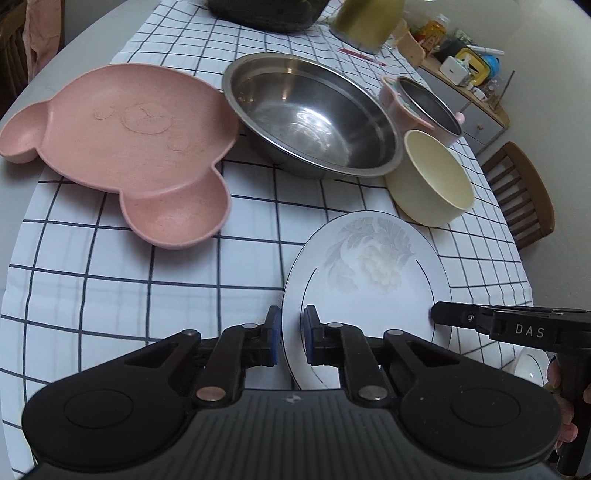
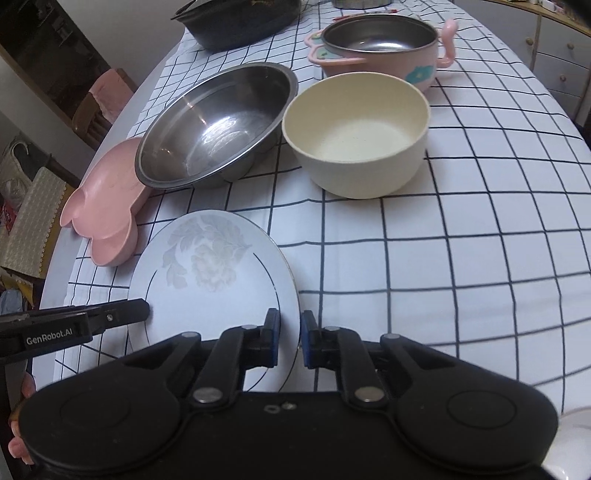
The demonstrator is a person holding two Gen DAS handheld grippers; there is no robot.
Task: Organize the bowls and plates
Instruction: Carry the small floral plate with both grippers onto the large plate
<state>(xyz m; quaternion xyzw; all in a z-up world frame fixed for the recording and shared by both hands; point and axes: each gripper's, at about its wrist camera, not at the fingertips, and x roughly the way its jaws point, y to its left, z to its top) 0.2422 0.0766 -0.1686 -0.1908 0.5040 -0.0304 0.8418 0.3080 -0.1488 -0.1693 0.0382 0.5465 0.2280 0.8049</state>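
Pink bear-shaped plate [image 1: 125, 147] lies at the left edge of the bench [image 1: 110, 295], partly off the checked cloth [image 2: 443, 258]; just right of it the large steel bowl [image 1: 314, 118], its rim over the pink plate's edge in the right wrist view; further right the cream bowl [image 1: 432, 177], empty, near the steel bowl but apart from it; behind the cream bowl toward the far edge, a pink-handled steel-lined bowl [image 2: 380, 40]; a dark pan [image 2: 240, 22] at the far end. White floral plate [image 1: 369, 280] sits nearest, toward the near edge, between the pink plate and the cream bowl. Left gripper [image 1: 290, 332] jaws clenched on the plate's left rim, the rim running between the blue pads; right gripper [image 2: 290, 334] jaws clenched on the right rim likewise; each gripper's tip shows in the other's view, touching the plate; fingers [image 2: 18, 446] of a hand show at the lower left.
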